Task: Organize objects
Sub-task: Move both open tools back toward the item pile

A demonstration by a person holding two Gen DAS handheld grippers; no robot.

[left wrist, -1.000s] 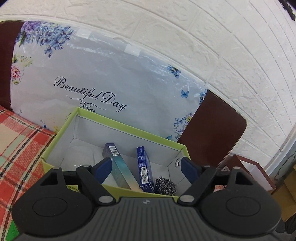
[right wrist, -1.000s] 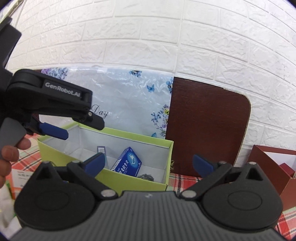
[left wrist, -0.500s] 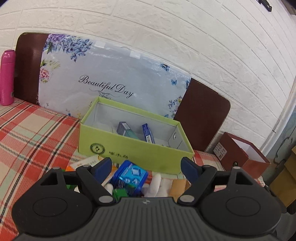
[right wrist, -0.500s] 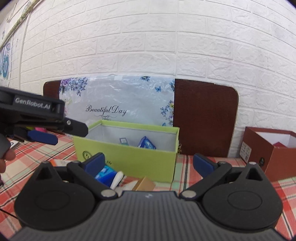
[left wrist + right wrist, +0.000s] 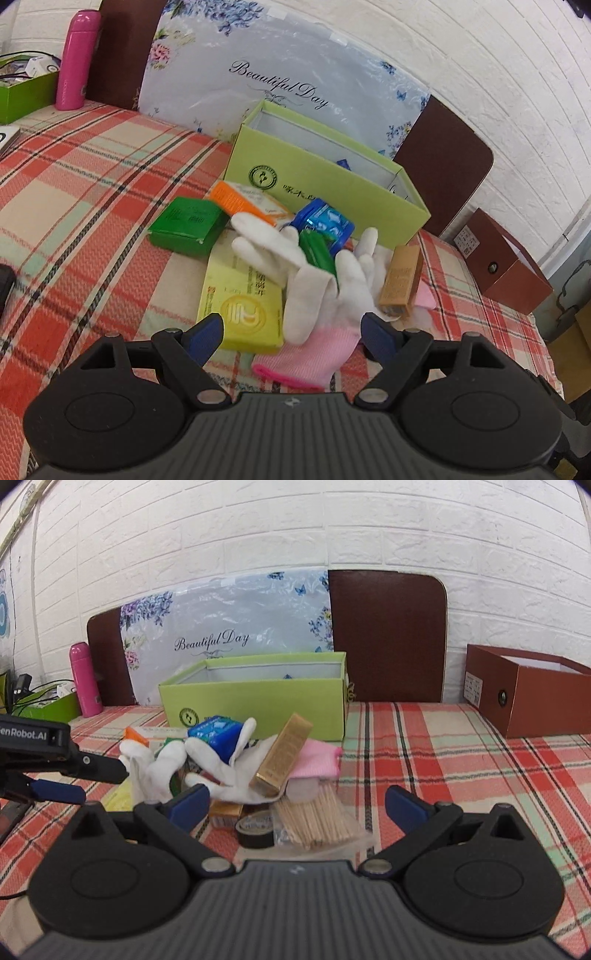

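Observation:
A light green box stands open on the plaid cloth. In front of it lies a heap: white gloves with pink cuffs, a blue packet, a green box, an orange carton, a yellow carton, a gold box, toothpicks and a tape roll. My left gripper is open just short of the glove cuff. My right gripper is open over the toothpicks, empty. The left gripper shows at the right view's left edge.
A brown box stands to the right. A pink bottle and a dark green tray sit at the left. A floral board and dark panel lean on the brick wall.
Both grippers have drawn back from over the green box and dropped lower; the heap in front of the box has come into view. Both stay open.

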